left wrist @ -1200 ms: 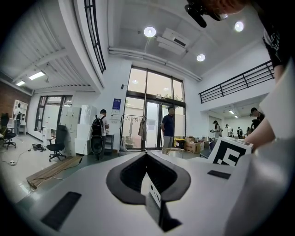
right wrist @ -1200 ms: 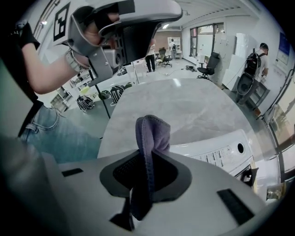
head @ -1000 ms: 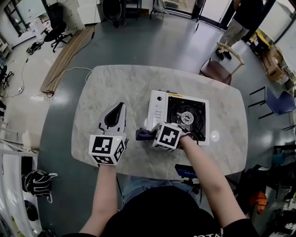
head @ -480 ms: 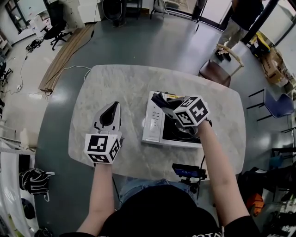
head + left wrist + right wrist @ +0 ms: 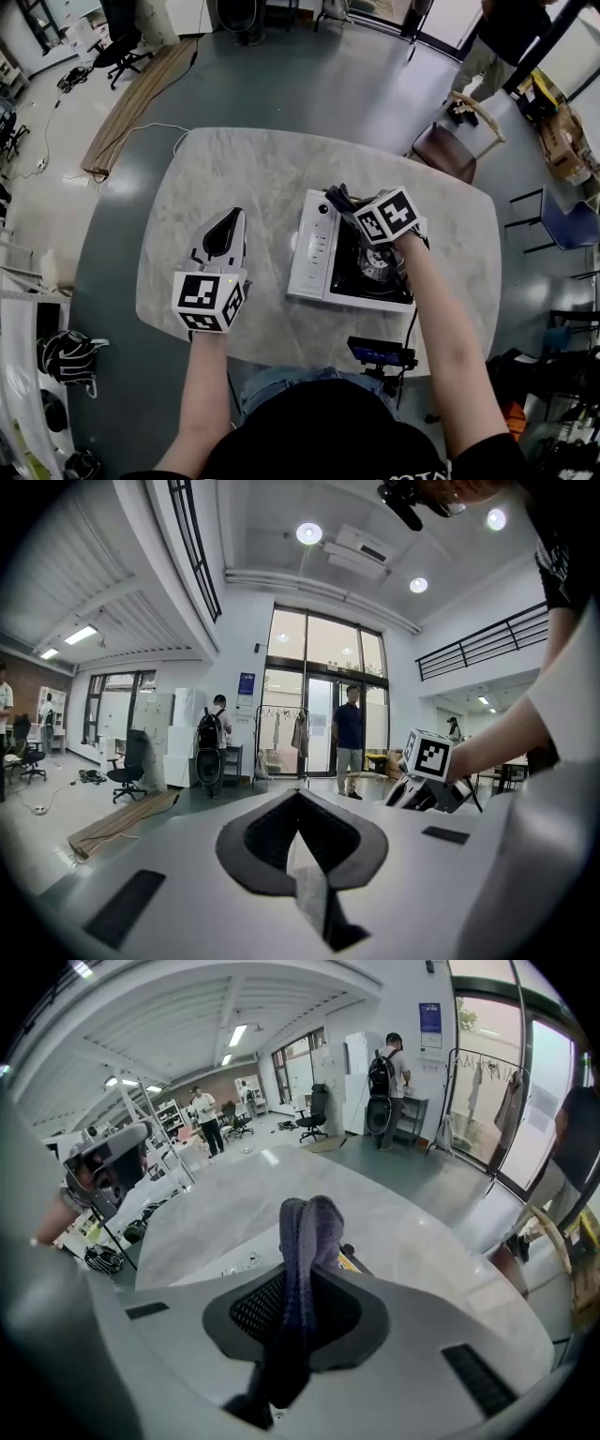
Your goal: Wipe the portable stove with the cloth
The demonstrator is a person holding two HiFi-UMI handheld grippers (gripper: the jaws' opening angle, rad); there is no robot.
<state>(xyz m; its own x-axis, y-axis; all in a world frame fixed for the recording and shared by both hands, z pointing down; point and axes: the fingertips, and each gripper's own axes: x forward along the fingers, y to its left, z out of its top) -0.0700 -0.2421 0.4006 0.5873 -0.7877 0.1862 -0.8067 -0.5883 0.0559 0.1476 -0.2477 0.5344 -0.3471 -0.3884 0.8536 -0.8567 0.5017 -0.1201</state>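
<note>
Head view. Left gripper [image 5: 229, 228]: over the marble table [image 5: 244, 164], left of and apart from the portable stove [image 5: 317, 255]. Right gripper [image 5: 349, 204]: above the stove's far edge, clamped on the dark cloth [image 5: 335, 195].

Left gripper view. Left gripper [image 5: 300, 803]: jaws together, nothing between them.

Right gripper view. Right gripper [image 5: 302, 1283]: jaws pinching the cloth [image 5: 306, 1232], a fold standing up past the tips. Stove corner [image 5: 352, 1261] visible just beyond, table [image 5: 234, 1204] farther out.
</note>
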